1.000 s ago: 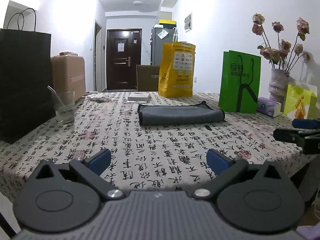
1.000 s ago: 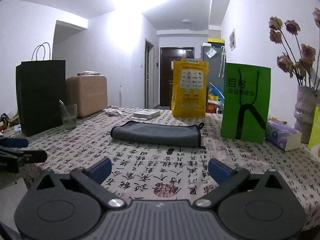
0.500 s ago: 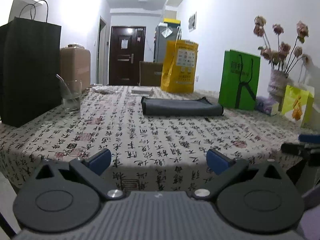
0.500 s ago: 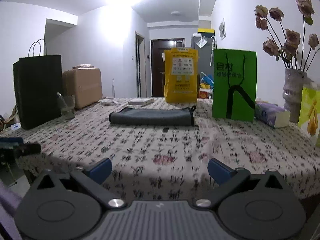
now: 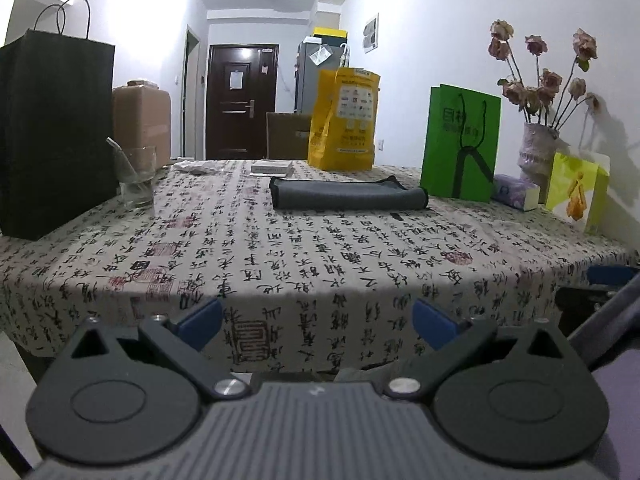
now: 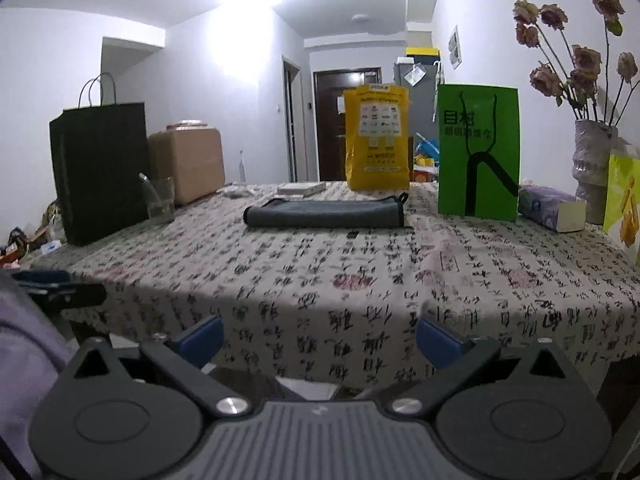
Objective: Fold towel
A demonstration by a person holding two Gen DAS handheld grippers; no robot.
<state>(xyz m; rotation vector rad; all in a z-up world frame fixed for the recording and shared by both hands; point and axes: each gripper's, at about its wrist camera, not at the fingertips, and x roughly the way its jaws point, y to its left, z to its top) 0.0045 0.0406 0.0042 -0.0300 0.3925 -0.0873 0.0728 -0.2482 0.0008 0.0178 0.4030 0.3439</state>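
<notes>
A grey towel [image 5: 347,198] lies folded into a long flat strip far back on the table with the calligraphy-print cloth [image 5: 280,248]; it also shows in the right wrist view [image 6: 325,213]. My left gripper [image 5: 318,320] is open and empty, held in front of the table's near edge, well short of the towel. My right gripper [image 6: 320,332] is open and empty, also off the near edge. Each gripper shows at the side of the other's view: the right one [image 5: 600,292], the left one [image 6: 56,290].
On the table stand a black paper bag [image 5: 52,136], a glass [image 5: 135,176], a brown box [image 5: 142,120], a yellow bag [image 5: 346,120], a green bag [image 5: 460,144], a tissue pack [image 5: 516,192], a vase of dried roses [image 5: 538,152] and a small white box [image 5: 272,167].
Both grippers have drawn back and down from over the table to beyond its near edge. The towel has not moved. Both stayed open.
</notes>
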